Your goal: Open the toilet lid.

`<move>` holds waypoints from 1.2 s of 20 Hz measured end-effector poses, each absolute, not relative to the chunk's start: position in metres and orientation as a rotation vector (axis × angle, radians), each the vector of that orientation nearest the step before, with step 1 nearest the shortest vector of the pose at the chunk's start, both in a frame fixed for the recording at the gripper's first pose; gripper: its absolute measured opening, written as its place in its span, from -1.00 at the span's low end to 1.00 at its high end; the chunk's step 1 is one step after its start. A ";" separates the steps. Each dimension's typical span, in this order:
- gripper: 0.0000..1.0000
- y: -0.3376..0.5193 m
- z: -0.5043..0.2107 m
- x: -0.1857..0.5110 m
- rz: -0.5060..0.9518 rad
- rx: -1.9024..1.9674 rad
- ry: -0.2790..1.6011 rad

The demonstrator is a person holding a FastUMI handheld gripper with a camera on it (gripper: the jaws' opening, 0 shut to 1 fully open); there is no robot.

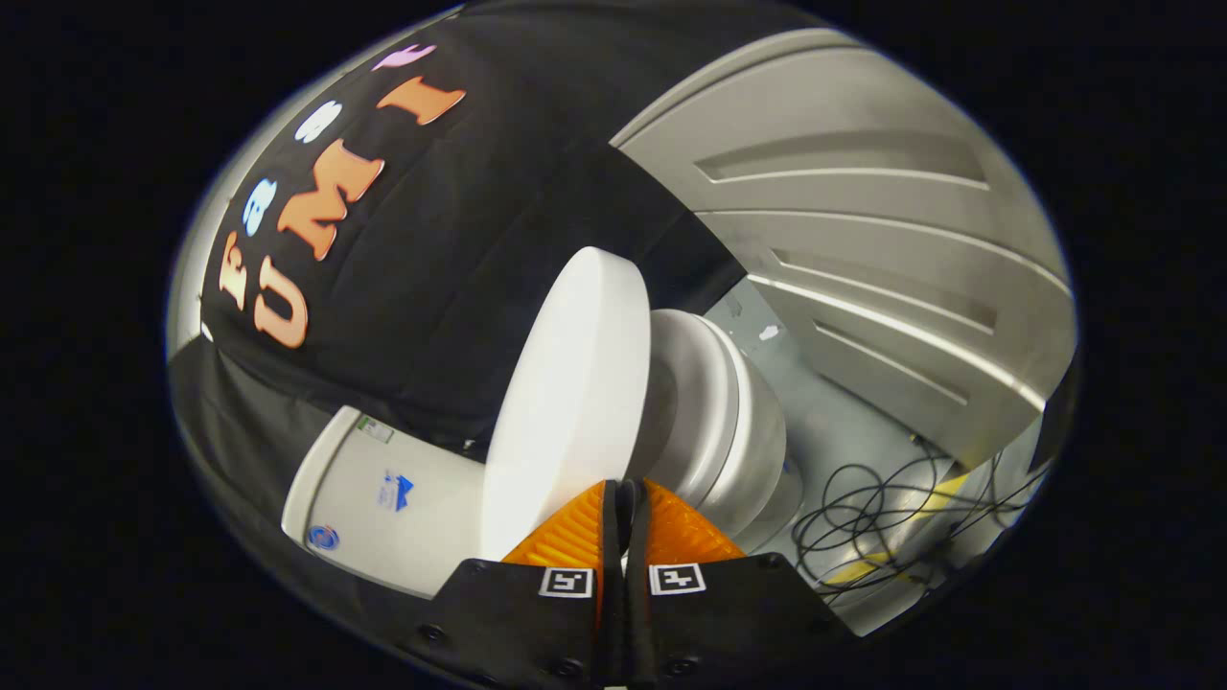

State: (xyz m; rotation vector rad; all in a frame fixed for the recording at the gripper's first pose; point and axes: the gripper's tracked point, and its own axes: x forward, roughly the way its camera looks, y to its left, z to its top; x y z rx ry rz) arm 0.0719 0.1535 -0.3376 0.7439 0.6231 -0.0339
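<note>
The white toilet lid (566, 383) stands raised, well off the white seat (714, 422), and leans toward the tank (383, 498). Its thick rim runs down into the narrow gap between my fingertips. My gripper (624, 491) is shut on that front rim, one finger on the lid's outer face and the other on the side that faces the seat. The fingers hide the part of the rim that they hold. The seat lies flat on the bowl, just beyond the fingers.
Black cloth hangs behind the tank. A grey panelled wall (863, 220) rises beyond the toilet. Loose black cables (872, 508) and a yellow strip lie on the grey floor beside the bowl.
</note>
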 end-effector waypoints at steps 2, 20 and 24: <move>-0.84 0.160 -0.320 0.076 -0.043 0.699 0.597; -0.84 0.262 -0.181 0.087 0.004 0.078 0.444; -0.85 0.281 -0.166 0.086 0.019 0.039 0.420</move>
